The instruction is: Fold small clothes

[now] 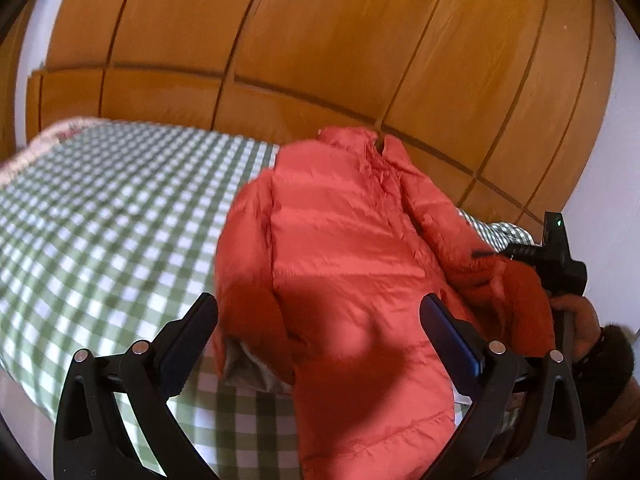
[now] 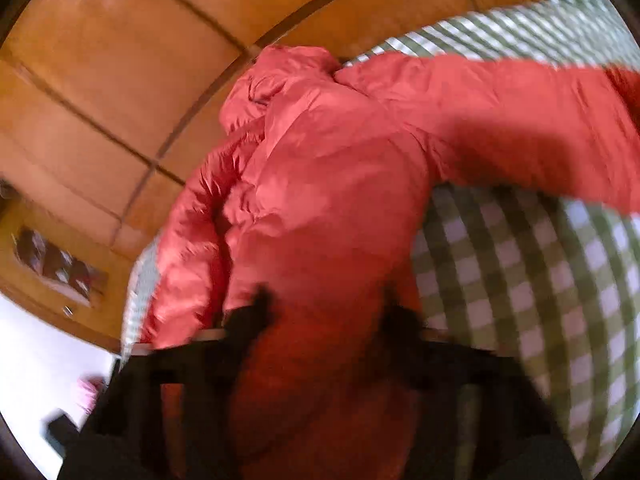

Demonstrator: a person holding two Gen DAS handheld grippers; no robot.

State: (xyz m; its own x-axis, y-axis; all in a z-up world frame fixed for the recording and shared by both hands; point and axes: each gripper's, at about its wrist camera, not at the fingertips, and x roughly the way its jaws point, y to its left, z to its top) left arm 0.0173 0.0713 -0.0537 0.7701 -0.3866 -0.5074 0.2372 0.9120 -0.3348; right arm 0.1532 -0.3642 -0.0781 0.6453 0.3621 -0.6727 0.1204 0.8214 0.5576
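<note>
A red puffy jacket lies front up on the green checked bed cover, collar toward the wardrobe. My left gripper hovers open over its lower half, fingers wide apart and holding nothing. At the right edge of the left wrist view, my right gripper has the jacket's sleeve bunched and lifted at its tip. The right wrist view is blurred. There, red jacket fabric fills the space between the fingers of my right gripper, which looks shut on it.
A tall wooden wardrobe stands right behind the bed. A person's hand holds the right gripper near a white wall. The checked cover spreads out beside the jacket. A low shelf sits past the bed's edge.
</note>
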